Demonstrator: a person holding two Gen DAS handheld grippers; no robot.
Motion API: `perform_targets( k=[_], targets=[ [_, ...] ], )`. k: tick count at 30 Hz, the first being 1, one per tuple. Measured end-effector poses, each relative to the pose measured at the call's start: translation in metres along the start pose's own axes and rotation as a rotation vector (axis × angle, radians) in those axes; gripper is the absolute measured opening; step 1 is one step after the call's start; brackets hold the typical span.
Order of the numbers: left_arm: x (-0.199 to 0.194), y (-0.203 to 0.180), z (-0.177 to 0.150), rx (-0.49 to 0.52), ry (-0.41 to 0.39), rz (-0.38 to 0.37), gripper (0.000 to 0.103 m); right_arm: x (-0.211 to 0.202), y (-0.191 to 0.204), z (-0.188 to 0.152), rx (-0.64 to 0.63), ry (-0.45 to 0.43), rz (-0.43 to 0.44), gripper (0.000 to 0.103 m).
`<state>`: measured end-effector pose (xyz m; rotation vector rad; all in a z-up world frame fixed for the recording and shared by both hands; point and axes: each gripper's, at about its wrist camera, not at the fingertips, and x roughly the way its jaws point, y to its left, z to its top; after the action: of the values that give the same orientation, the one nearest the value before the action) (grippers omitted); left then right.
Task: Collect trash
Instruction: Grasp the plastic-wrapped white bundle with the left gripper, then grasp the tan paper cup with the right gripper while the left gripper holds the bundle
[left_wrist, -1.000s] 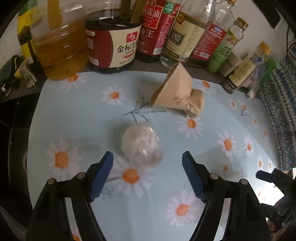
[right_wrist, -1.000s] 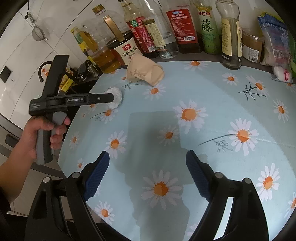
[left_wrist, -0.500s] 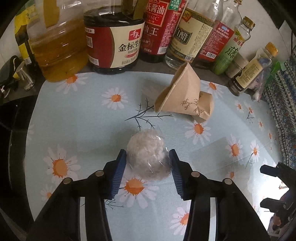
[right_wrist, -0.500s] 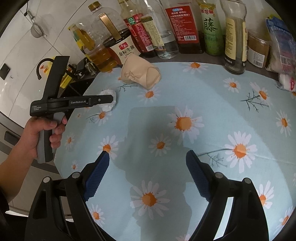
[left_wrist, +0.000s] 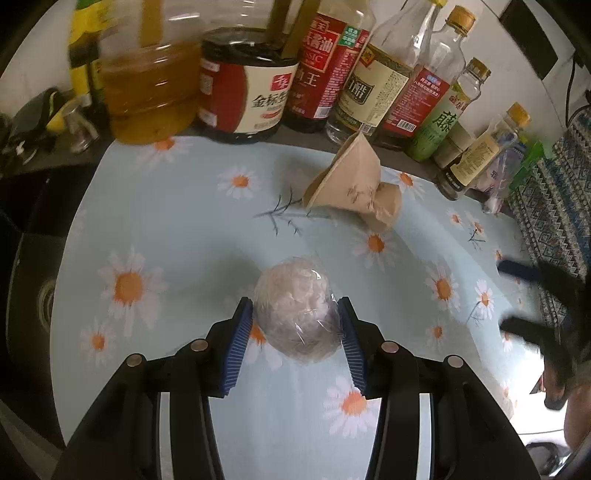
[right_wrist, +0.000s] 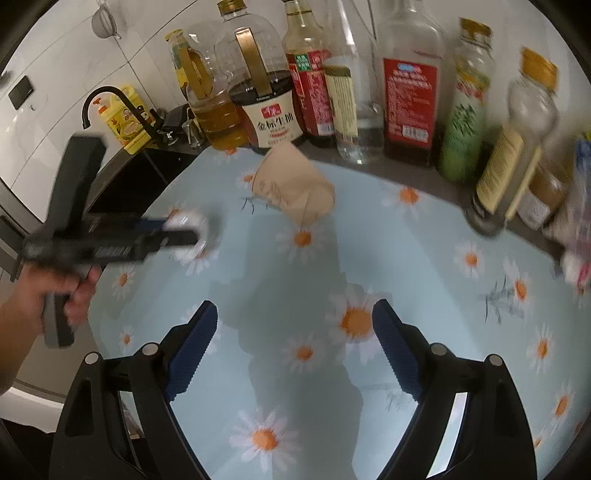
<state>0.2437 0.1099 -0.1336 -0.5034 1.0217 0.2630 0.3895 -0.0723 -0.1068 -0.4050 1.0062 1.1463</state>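
The left hand-held gripper (left_wrist: 295, 343) is clenched around a crumpled white wad wrapped in clear plastic (left_wrist: 297, 310), its blue ribbed pads (left_wrist: 238, 347) pressing against both sides of the ball. The wad sits near the left edge of the surface (left_wrist: 184, 229), which is covered by a pale blue cloth printed with white and orange daisies; whether the wad rests on the cloth or is just off it cannot be told. In the right wrist view the same wad (right_wrist: 195, 225) shows as a white blur at the tip of the left tool, with the person's left hand (right_wrist: 55, 288) wrapped round the grey handle.

Farther back and a little to the right lies a crushed brown paper cup (left_wrist: 351, 184), tipped on its side with its open mouth toward the left, well apart from the wad. It is just in front of the row of bottles (left_wrist: 369, 74) along the far edge: a jug of golden oil (left_wrist: 147, 92), a dark soy sauce jug with a red and white label (left_wrist: 247, 88), and taller glass bottles running off to the right.

The right hand-held gripper (right_wrist: 295, 350) hangs over the near middle of the cloth, jaws spread wide with nothing between them, only daisies showing beneath.
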Motion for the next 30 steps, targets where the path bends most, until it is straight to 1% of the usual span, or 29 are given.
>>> perform_targets(
  k=[1,3,5,8,10,13,19,24,29,30],
  targets=[
    [-0.004,0.002,-0.004,-0.003,-0.004,0.005,0.045,0.004,-0.001,0.007,-0.023,0.004,-0.008,0.087],
    [-0.011,0.002,-0.012,-0.011,-0.012,0.011,0.045,0.012,0.000,0.019,-0.071,0.015,0.006,0.090],
    [-0.018,0.002,-0.019,-0.027,-0.021,0.014,0.045,0.024,-0.001,0.032,-0.103,0.028,-0.003,0.090],
    [-0.026,0.003,-0.031,-0.065,-0.029,0.016,0.045,0.046,0.000,0.051,-0.149,0.058,0.022,0.090],
    [-0.031,0.005,-0.038,-0.086,-0.031,0.019,0.045,0.058,0.003,0.060,-0.187,0.073,0.035,0.090],
    [-0.039,0.007,-0.049,-0.117,-0.038,0.023,0.045,0.076,0.006,0.071,-0.221,0.098,0.032,0.090],
    [-0.045,0.010,-0.064,-0.162,-0.044,0.034,0.045,0.099,0.010,0.084,-0.277,0.125,0.030,0.090],
    [-0.051,0.010,-0.073,-0.201,-0.063,0.036,0.045,0.121,0.017,0.090,-0.379,0.163,-0.001,0.090],
    [-0.057,0.006,-0.077,-0.208,-0.077,0.033,0.045,0.133,0.018,0.096,-0.441,0.179,-0.006,0.090],
    [-0.058,0.006,-0.077,-0.208,-0.078,0.034,0.045,0.134,0.019,0.097,-0.449,0.180,-0.004,0.087]
  ],
)
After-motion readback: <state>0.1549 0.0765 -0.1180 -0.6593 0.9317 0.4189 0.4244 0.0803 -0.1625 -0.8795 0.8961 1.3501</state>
